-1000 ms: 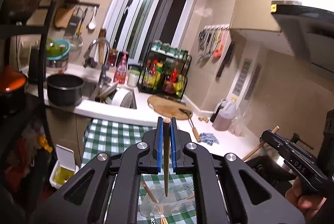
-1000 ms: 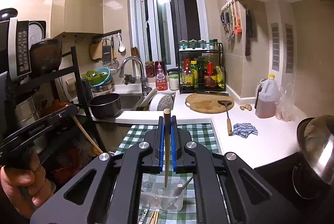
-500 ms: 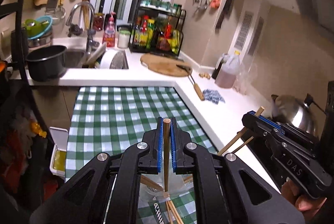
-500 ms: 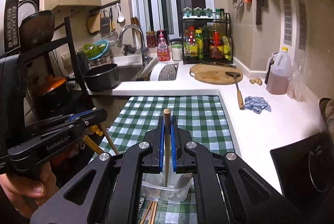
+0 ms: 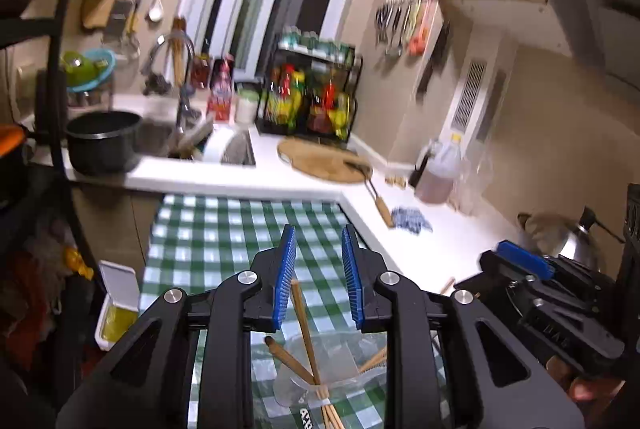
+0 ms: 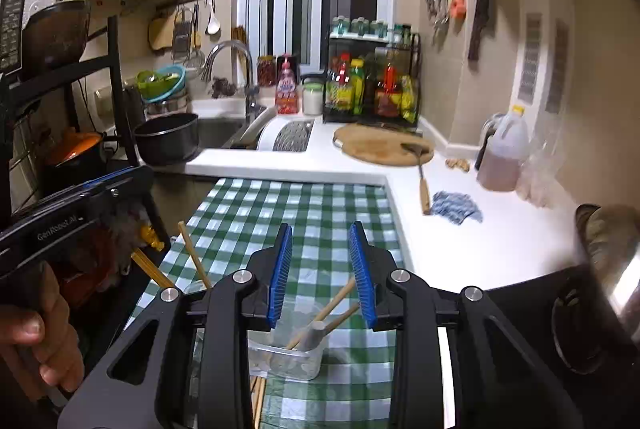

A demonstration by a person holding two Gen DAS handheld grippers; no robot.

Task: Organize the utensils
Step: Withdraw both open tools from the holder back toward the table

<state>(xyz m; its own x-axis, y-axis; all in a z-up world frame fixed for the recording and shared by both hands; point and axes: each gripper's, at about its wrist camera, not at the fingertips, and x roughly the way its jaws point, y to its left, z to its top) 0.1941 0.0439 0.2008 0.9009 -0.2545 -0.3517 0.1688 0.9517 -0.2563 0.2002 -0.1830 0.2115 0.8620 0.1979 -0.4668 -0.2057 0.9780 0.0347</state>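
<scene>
My left gripper [image 5: 318, 241] is open and empty above a clear plastic cup [image 5: 340, 385] on the green checked tablecloth [image 5: 224, 229]. Wooden chopsticks [image 5: 306, 333] stand leaning in that cup. My right gripper [image 6: 320, 237] is open and empty above a clear plastic container [image 6: 296, 361]. In it lean wooden chopsticks [image 6: 332, 305] beside a grey-ended utensil [image 6: 314, 331]. The left gripper shows at the left of the right wrist view [image 6: 72, 205]. The right gripper shows at the right of the left wrist view [image 5: 524, 265]. More chopsticks [image 5: 330, 415] lie on the cloth by the cup.
A white counter [image 6: 480, 229] runs along the right with a blue cloth [image 6: 456, 205], a wooden-handled spatula [image 6: 422, 181], a round cutting board [image 6: 380, 145] and an oil jug [image 6: 502, 153]. A sink [image 6: 216, 129], a black pot [image 6: 168, 137] and a spice rack [image 6: 372, 89] stand behind. A black shelf [image 6: 116, 89] stands at left.
Both grippers have opened and let go of their chopsticks, which now lean in the cup and the container below. Both views have tilted up a little.
</scene>
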